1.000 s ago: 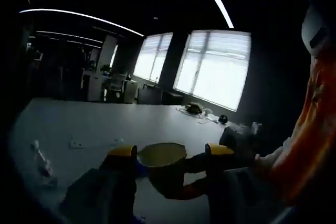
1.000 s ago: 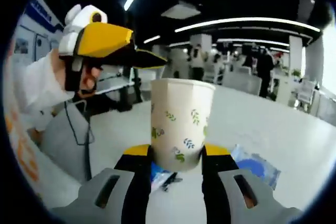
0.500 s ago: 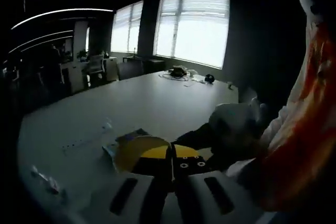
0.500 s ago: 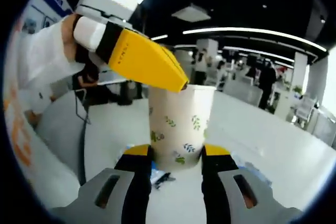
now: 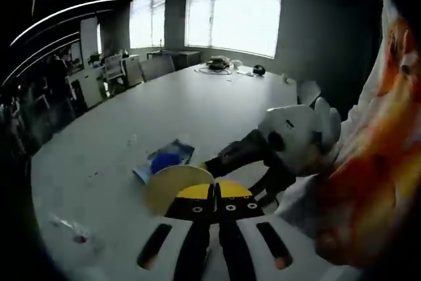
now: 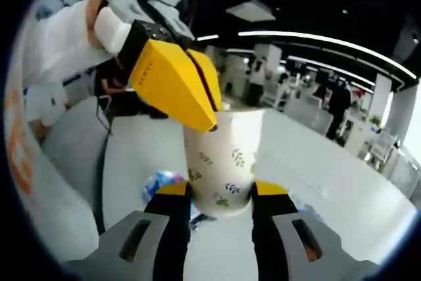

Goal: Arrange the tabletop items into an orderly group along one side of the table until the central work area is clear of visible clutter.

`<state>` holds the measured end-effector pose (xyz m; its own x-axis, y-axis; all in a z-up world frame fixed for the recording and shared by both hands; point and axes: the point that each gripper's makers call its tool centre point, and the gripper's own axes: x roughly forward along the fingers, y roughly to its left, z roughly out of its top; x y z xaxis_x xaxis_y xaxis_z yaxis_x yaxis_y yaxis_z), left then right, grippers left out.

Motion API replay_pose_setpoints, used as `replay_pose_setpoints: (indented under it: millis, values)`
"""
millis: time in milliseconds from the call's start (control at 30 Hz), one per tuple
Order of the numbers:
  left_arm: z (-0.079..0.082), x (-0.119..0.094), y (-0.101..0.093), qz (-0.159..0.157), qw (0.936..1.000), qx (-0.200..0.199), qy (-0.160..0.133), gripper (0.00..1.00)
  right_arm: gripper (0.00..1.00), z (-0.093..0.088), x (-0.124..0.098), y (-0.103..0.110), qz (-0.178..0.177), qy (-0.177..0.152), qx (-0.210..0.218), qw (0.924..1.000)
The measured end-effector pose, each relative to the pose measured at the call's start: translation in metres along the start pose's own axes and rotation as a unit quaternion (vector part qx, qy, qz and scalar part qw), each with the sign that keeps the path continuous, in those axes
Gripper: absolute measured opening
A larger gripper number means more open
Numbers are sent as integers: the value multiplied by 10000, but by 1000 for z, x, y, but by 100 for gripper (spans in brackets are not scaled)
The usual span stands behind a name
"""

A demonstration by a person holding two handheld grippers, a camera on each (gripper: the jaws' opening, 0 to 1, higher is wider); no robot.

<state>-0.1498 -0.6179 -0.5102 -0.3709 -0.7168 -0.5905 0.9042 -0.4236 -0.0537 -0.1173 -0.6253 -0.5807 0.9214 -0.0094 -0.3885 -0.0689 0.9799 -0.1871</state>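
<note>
Gripping a paper cup point(image 6: 220, 166) between its two fingers, right gripper point(image 6: 220, 192) pressed on both sides of the lower wall. Cup cream-white, printed with small green and blue leaf sprigs, upright, mouth open; rim point(image 5: 177, 185) seen just ahead of the left fingertips in the left gripper view. Left gripper point(image 5: 215, 192) with yellow fingers pressed together, tips at the cup's mouth; whether anything sits between them cannot be told. Same gripper point(image 6: 174, 83) entering the right gripper view from upper left, small dark lettering along its yellow side unreadable. Blue packet point(image 5: 164, 160) on the white table point(image 5: 197, 110) just beyond the cup. Small clear wrapper point(image 5: 75, 231) left of the fingers.
</note>
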Motion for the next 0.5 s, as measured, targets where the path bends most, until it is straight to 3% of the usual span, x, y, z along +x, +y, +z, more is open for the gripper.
replay_pose_setpoints:
  millis: [67,233,300,400,433,500]
  values:
    - [-4,1,-1,-44,9997,160,164,0,34,-1,0,1,-2,36,-57,10000]
    - [-13,4,-4,-174,9990,99,391,0,34,-3,-1,2,1,140,-126,9998]
    - [-15,4,0,-42,9988,113,467,0,35,-5,-1,2,12,177,-126,9998]
    - [-24,4,10,98,9983,55,565,0,35,-12,5,17,475,178,598,9969]
    - [-28,4,14,173,9979,70,618,0,34,-16,5,15,449,205,769,9958]
    - [-36,1,29,471,9957,228,762,0,29,-20,2,13,375,252,576,9973]
